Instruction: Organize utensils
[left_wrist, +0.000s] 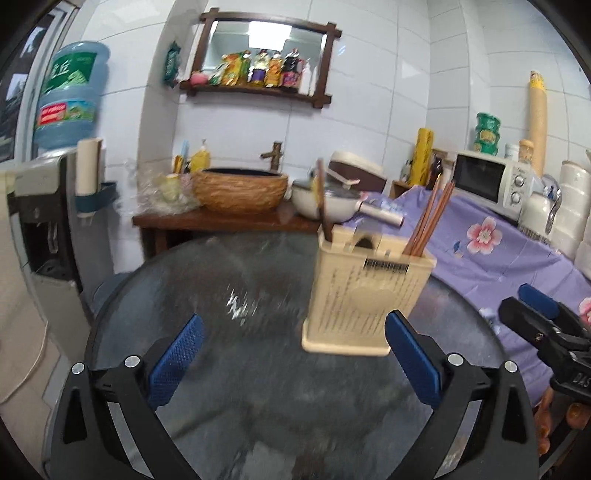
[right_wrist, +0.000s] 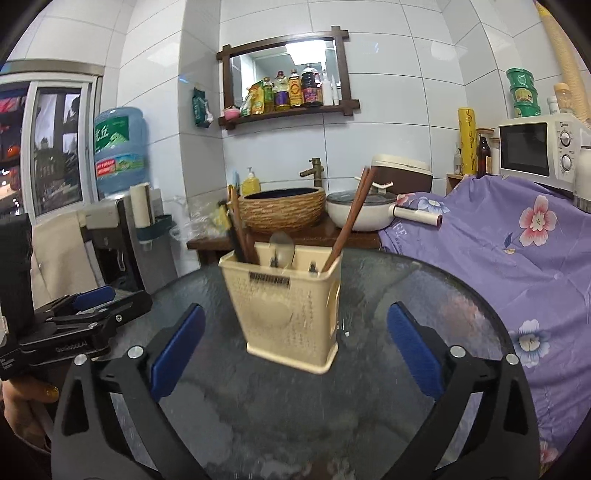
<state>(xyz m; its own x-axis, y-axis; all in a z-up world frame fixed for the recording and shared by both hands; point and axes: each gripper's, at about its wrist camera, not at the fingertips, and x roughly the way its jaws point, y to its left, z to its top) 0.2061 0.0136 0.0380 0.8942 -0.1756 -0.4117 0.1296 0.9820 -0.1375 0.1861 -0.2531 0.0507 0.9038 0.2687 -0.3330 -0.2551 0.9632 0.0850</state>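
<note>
Now both claws, the left claw (left_wrist: 293, 350) and the right claw (right_wrist: 295, 345), gape wide, gripping nothing. Between them the beige utensil holder (right_wrist: 291, 310) stands upright on the round glass surface (right_wrist: 424, 295), with wooden chopsticks (right_wrist: 349, 218) leaning in its right compartment.

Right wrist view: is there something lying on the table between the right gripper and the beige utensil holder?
No. In the right wrist view, only bare glass table lies between the open right gripper and the utensil holder.
</note>
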